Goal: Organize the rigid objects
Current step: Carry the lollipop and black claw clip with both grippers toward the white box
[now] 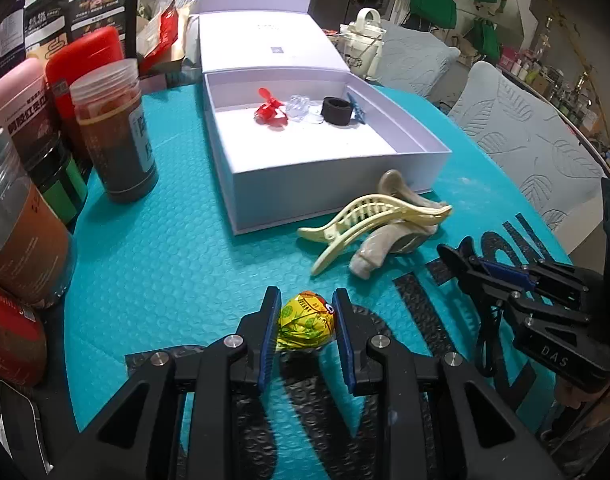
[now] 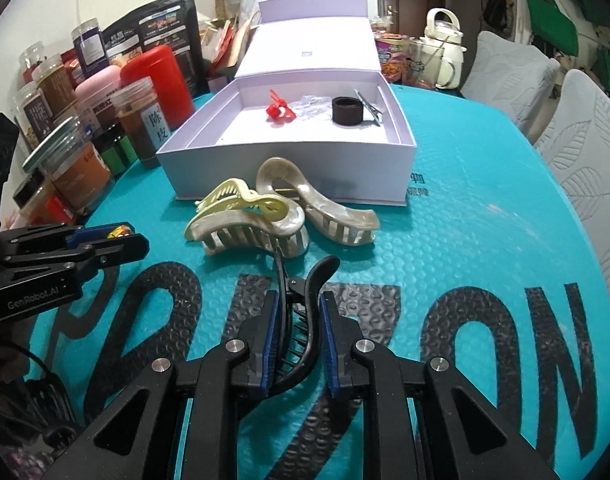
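Left gripper (image 1: 306, 322): jaws clamped on foil-wrapped candy (image 1: 305, 326), low over teal worktop (image 1: 165, 248). Right gripper (image 2: 300, 320): jaws clamped on black hair claw (image 2: 303, 320), just before cream claws (image 2: 249, 220).

A home dining table (image 2: 485, 208): food jars (image 1: 113, 132), cushioned chairs (image 2: 585, 152), kettle (image 2: 443, 40).

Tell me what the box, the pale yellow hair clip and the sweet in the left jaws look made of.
Box: matte lilac-white cardboard, judging by its flat walls and sharp folded edges.
Pale yellow hair clip: smooth moulded plastic with a slight sheen and comb teeth.
Sweet: crinkled printed foil wrapper, shiny with sharp creases; the inside is hidden.
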Action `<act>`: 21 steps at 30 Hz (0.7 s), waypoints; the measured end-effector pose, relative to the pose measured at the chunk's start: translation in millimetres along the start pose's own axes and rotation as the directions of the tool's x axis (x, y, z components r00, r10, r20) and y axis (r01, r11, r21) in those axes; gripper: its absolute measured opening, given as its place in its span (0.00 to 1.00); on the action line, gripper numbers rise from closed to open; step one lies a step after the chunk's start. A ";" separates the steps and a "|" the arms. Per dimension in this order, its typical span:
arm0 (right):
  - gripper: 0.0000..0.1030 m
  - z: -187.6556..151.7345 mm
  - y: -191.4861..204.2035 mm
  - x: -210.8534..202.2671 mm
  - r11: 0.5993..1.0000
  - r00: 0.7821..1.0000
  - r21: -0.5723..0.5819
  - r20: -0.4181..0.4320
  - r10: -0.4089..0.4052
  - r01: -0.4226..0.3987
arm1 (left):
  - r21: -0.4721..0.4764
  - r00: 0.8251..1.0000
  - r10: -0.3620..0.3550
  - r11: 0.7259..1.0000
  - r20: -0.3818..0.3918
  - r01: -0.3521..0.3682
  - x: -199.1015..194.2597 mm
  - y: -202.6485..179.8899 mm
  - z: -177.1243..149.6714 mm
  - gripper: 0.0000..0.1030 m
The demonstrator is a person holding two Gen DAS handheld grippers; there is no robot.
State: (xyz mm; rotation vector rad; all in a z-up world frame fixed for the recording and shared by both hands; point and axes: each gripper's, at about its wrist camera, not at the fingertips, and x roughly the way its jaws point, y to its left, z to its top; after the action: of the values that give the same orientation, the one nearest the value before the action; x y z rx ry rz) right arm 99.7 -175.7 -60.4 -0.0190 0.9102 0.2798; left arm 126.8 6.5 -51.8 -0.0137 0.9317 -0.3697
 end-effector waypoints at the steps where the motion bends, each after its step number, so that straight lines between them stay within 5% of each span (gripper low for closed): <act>1: 0.19 -0.7 -0.6 -1.3 1.000 1.000 0.004 0.000 0.007 -0.007 | 0.002 1.000 0.001 1.000 0.002 -0.001 -0.8 -1.8 0.4 0.25; 21: 0.19 4.1 3.7 -40.7 0.990 0.988 -0.070 0.091 0.125 -0.119 | -0.017 0.996 0.042 0.999 0.084 -0.040 -40.6 -32.8 1.1 0.25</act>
State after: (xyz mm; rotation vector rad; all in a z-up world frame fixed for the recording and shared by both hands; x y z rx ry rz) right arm 78.4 -181.1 -25.7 -0.0094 0.8087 0.4207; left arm 95.8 -11.6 -13.9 -0.0243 0.8501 -0.3213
